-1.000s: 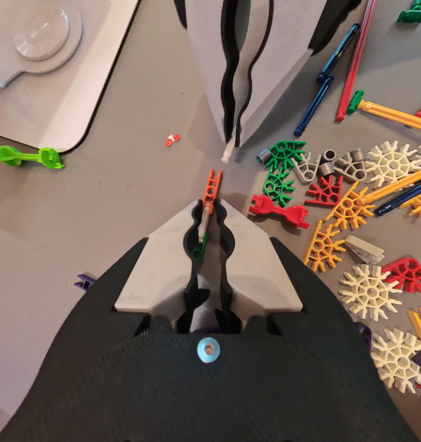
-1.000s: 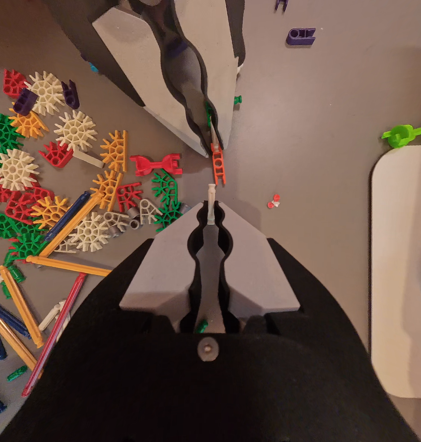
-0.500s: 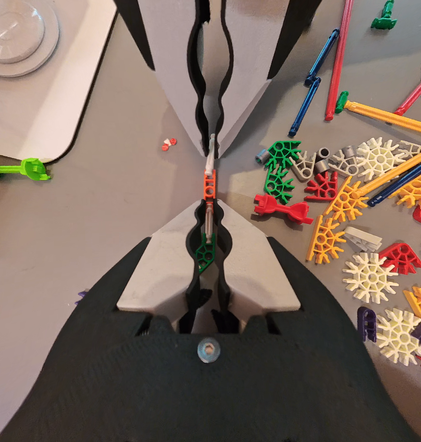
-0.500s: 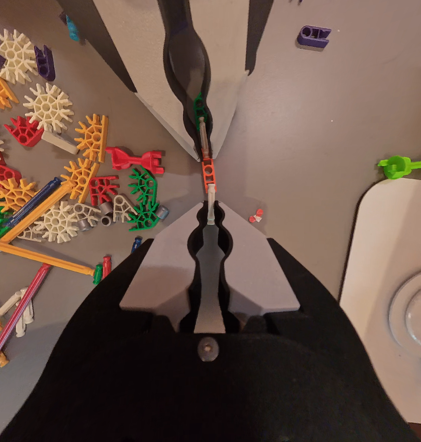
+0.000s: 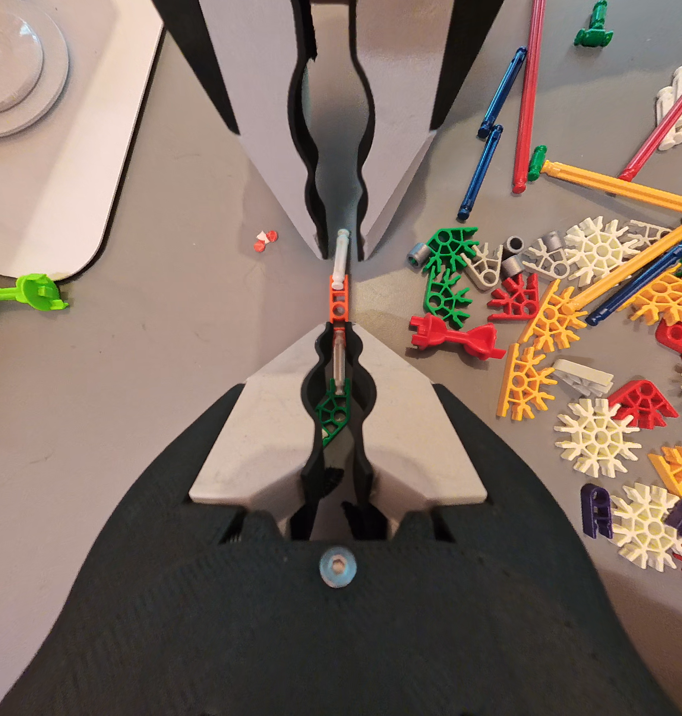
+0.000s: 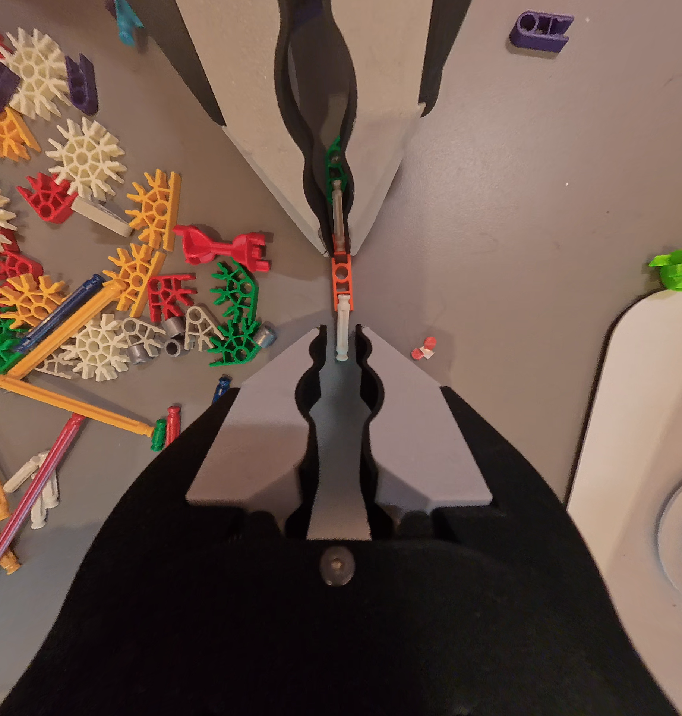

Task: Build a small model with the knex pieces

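Grey counter (image 5: 177, 387), plastic pieces strewn. Left gripper (image 5: 339, 329) clenched on orange plastic connector (image 5: 339, 306), frame centre; right gripper (image 6: 341, 329) released around short white plastic rod (image 6: 342, 329).

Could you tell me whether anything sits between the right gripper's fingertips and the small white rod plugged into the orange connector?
Nothing visible does. The white rod sticks out of the orange connector straight into the gap of the right gripper, whose fingers stand apart on either side; the rod's free end already lies between them.

Orange connector (image 5: 339, 301), white rod (image 5: 340, 257), green connector (image 5: 334, 410), grey table (image 5: 177, 348).
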Motion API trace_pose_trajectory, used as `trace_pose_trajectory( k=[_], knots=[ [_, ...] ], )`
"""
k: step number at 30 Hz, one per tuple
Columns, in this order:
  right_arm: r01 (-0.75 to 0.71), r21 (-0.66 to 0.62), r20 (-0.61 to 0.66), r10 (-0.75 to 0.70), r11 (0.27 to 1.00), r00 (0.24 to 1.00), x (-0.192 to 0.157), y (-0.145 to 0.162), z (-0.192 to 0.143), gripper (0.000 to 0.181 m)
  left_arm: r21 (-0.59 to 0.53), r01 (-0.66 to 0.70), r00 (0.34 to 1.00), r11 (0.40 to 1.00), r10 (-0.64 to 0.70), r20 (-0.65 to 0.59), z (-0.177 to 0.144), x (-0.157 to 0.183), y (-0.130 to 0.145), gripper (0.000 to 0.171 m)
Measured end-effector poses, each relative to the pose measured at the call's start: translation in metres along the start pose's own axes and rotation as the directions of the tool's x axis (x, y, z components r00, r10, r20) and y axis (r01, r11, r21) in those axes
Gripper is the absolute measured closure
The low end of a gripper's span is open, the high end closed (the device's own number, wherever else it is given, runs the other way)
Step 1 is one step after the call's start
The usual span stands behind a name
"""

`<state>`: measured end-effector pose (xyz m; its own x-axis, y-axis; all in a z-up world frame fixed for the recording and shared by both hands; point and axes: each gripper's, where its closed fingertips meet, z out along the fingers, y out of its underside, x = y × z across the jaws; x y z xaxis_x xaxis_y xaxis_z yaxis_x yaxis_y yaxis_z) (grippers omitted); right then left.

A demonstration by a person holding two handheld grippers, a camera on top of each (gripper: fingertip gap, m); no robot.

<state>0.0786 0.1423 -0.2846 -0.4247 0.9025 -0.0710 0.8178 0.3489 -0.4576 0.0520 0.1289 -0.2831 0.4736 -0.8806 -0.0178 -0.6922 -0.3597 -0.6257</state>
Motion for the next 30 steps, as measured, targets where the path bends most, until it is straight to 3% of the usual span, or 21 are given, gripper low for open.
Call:
trace_pose_trajectory(
  k=[8, 16, 20, 27, 30],
  knots=[
    [-0.044, 0.126, 0.004, 0.043, 0.991, 0.999, 0.002, -0.016, -0.008, 0.181, -0.005, -0.004, 1.0, 1.0, 0.004, -0.011, 0.0, 0.0, 0.0, 0.168],
    [-0.049, 0.127, 0.012, 0.048, 0.991, 0.999, 0.004, -0.012, 0.001, 0.181, 0.0, -0.001, 1.0, 1.0, 0.001, -0.01, 0.0, 0.0, 0.0, 0.168],
    [-0.021, 0.069, 0.017, 0.02, 0.997, 1.0, 0.001, -0.005, 0.007, 0.181, -0.001, -0.002, 1.0, 1.0, 0.002, -0.015, 0.001, 0.001, -0.001, 0.168],
    [-0.107, 0.134, -0.02, 0.111, 0.985, 0.994, 0.004, -0.012, -0.011, 0.181, -0.009, -0.005, 1.0, 1.0, 0.005, -0.013, 0.001, 0.0, 0.0, 0.168],
    [-0.179, 0.148, 0.008, 0.18, 0.973, 0.984, -0.011, -0.021, -0.017, 0.177, -0.034, -0.021, 1.0, 0.999, 0.021, 0.001, -0.001, -0.001, 0.001, 0.168]
  ],
)
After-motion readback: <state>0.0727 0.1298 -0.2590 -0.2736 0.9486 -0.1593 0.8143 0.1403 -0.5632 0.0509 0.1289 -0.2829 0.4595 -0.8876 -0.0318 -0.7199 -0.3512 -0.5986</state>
